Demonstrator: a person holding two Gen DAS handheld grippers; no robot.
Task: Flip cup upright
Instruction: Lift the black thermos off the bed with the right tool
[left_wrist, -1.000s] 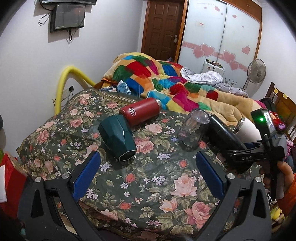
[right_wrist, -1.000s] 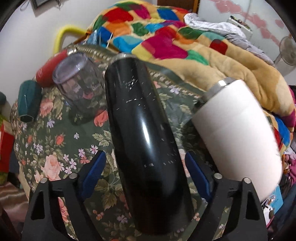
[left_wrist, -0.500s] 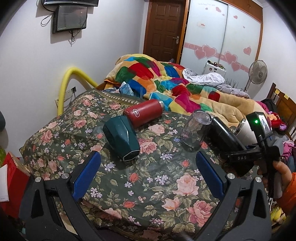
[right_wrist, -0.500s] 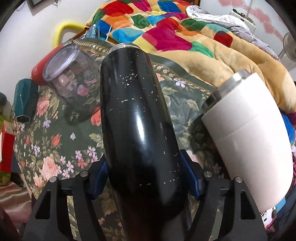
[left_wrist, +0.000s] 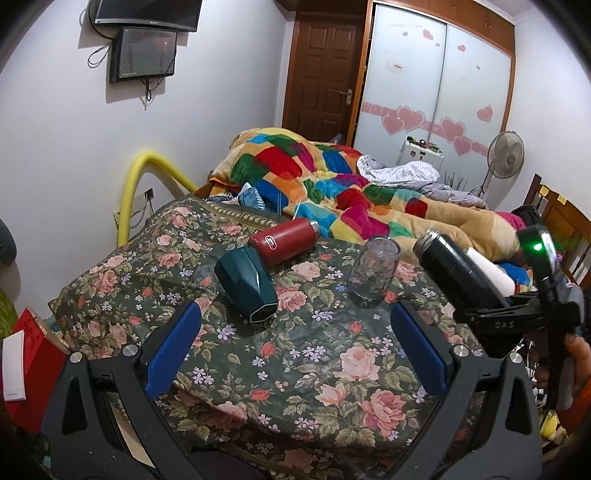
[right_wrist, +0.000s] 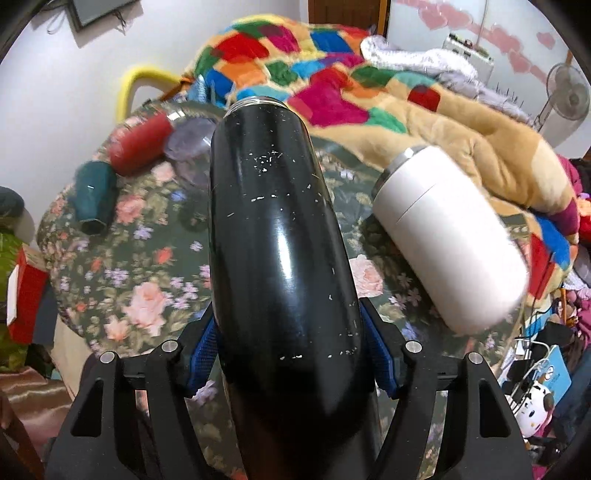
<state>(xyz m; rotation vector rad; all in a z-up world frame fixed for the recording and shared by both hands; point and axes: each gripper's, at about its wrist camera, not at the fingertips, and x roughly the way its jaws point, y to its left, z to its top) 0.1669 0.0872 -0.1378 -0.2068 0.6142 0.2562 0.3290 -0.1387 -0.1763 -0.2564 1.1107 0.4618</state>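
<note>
My right gripper (right_wrist: 291, 354) is shut on a black cup (right_wrist: 277, 240) and holds it tilted up off the floral tablecloth (right_wrist: 147, 295). The left wrist view shows the black cup (left_wrist: 458, 269) raised at the table's right side, held by the right gripper (left_wrist: 491, 314). A white cup (right_wrist: 450, 240) lies on its side to the right. My left gripper (left_wrist: 295, 347) is open and empty above the table's front. A green cup (left_wrist: 247, 288), a red cup (left_wrist: 284, 243) and a clear cup (left_wrist: 373, 273) are ahead of it.
A colourful quilt (left_wrist: 332, 184) lies on the bed behind the table. A yellow padded rail (left_wrist: 136, 184) stands at the far left. A red box (left_wrist: 26, 365) sits beside the table's left edge. Clutter and cables (right_wrist: 535, 362) lie at the right.
My right gripper closed on the black cup and raised it off the cloth, with its open end tilting upward. The left gripper drew back and rose a little.
</note>
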